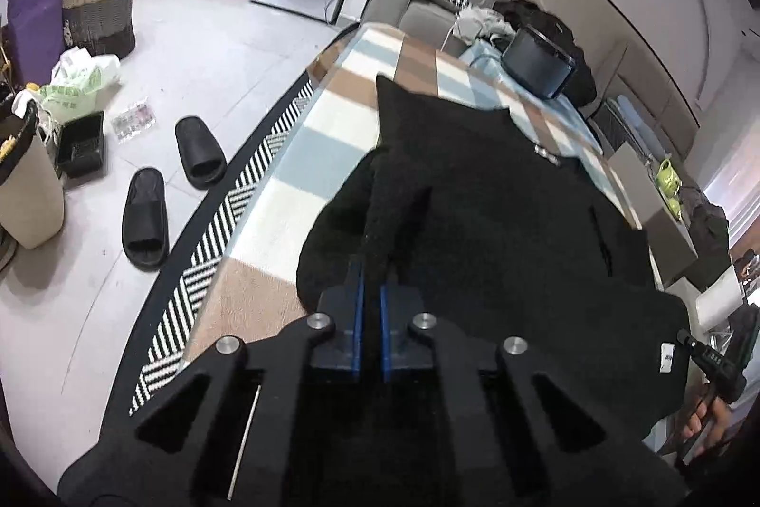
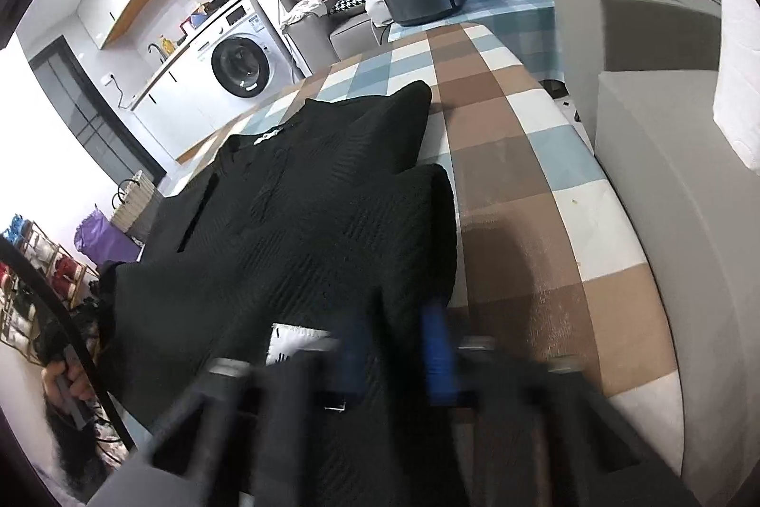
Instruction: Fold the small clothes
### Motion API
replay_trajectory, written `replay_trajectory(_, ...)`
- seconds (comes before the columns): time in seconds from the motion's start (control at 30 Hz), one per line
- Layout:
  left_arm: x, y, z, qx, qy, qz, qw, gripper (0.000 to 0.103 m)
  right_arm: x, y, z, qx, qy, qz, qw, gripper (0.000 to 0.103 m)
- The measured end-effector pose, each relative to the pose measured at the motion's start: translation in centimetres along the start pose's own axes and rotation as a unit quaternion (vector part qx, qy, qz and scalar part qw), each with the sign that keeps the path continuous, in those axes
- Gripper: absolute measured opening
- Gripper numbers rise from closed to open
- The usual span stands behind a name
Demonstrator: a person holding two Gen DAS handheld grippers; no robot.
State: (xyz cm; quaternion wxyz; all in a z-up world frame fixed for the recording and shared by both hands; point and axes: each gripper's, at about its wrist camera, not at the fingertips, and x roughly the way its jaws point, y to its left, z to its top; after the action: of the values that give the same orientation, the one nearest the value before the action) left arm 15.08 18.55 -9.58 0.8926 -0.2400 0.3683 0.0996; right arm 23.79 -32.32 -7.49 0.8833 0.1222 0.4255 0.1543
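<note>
Jaws of two grippers, left gripper (image 1: 372,283) and right gripper (image 2: 399,345), pinch one black garment (image 1: 498,212).

The left gripper (image 1: 372,269), blue pads nearly together, pinches a fold of the black knitted garment (image 1: 498,222) lying on the checked brown, blue and white cloth-covered table (image 1: 294,155).

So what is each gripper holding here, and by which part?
Left gripper pinches the black knitted garment at a bunched edge fold; right gripper straddles its hem, grip blurred.
</note>
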Motion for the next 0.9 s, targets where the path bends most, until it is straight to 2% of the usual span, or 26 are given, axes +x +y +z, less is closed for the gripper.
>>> replay_trajectory(0.23, -2.2, -1.1, 3.2, 0.003, -0.035, -0.021, 0.9992, 0.002, -3.5, 1.1, 2.5, 0.002, -0.083, 0.048, 0.995, 0.004)
replay_trajectory(0.4, -1.1, -1.8, 7.7, -0.001, -0.054, -0.025, 0.9982, 0.002, -4.1, 1.8, 6.4, 0.007, -0.128, 0.049, 0.991, 0.004)
replay_trajectory(0.57, 3.7, -1.4, 10.5, -0.01, -0.016, -0.014, 0.9997, 0.002, -0.6, 0.9, 8.5, 0.032, -0.095, 0.018, 0.995, 0.004)
replay_trajectory(0.7, 7.6, -0.9, 10.7, -0.016, 0.031, 0.016, 0.9993, 0.003, 3.2, 0.0, 8.4, 0.051, -0.041, -0.021, 0.998, 0.005)
replay_trajectory(0.77, 8.2, -0.6, 10.5, -0.018, 0.05, 0.013, 0.9985, 0.008, 4.4, -0.4, 8.1, 0.06, -0.009, -0.027, 0.998, 0.008)
replay_trajectory(0.8, 8.1, -0.6, 10.3, -0.017, 0.056, 0.008, 0.9982, 0.012, 4.4, -0.5, 7.9, 0.062, -0.005, -0.025, 0.998, 0.011)
replay_trajectory(0.83, 8.0, -0.6, 9.9, -0.016, 0.055, 0.004, 0.9984, 0.015, 4.3, -0.6, 7.5, 0.062, 0.001, -0.017, 0.998, 0.02)
replay_trajectory(0.9, 7.0, -0.5, 8.9, -0.012, 0.052, 0.002, 0.9986, 0.031, 3.7, -0.8, 6.5, 0.065, 0.006, 0.0, 0.998, 0.033)
